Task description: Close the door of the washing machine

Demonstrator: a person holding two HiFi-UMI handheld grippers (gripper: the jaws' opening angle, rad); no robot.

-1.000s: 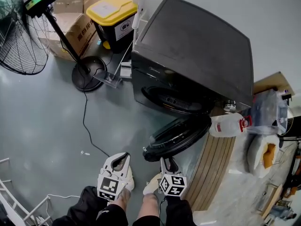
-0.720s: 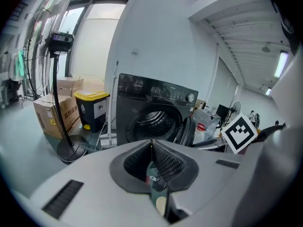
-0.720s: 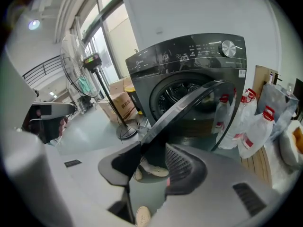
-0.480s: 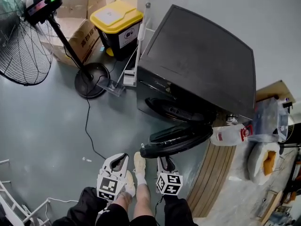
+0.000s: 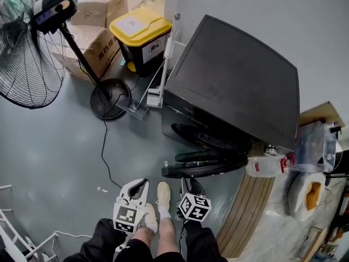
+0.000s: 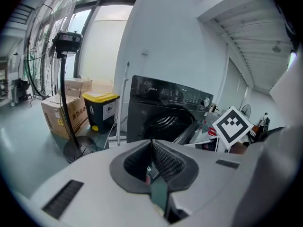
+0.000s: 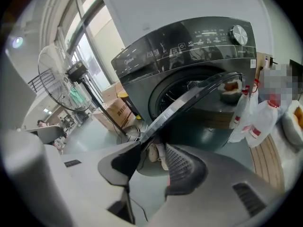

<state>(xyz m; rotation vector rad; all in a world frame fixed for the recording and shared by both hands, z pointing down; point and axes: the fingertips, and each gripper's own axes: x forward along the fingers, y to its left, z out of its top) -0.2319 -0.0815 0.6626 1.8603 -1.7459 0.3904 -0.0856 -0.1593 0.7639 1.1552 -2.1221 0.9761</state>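
Observation:
The dark washing machine (image 5: 234, 86) stands at centre right, and its round door (image 5: 207, 165) hangs open toward me, hinged on the right. My right gripper (image 5: 188, 185) is at the door's free edge. In the right gripper view the door (image 7: 189, 103) runs down to the right gripper (image 7: 152, 145), whose jaws are opening, with the rim's end between the tips near the left one. My left gripper (image 5: 143, 182) hangs beside it over the floor, apart from the door. In the left gripper view the left gripper (image 6: 151, 143) is shut and empty, facing the washing machine (image 6: 165, 98).
A standing fan (image 5: 27, 53) with its round base (image 5: 109, 100) and a cable (image 5: 106, 157) are at the left. A yellow-lidded bin (image 5: 143, 31) and cardboard boxes (image 5: 101, 42) stand behind. A plastic bottle (image 5: 267, 165) and wooden slats (image 5: 251, 206) lie right of the door. The person's foot (image 5: 162, 194) is between the grippers.
Both grippers and the person have moved closer to the machine, and a foot has stepped forward. The door's free edge has swung a little toward the machine with the right gripper at it.

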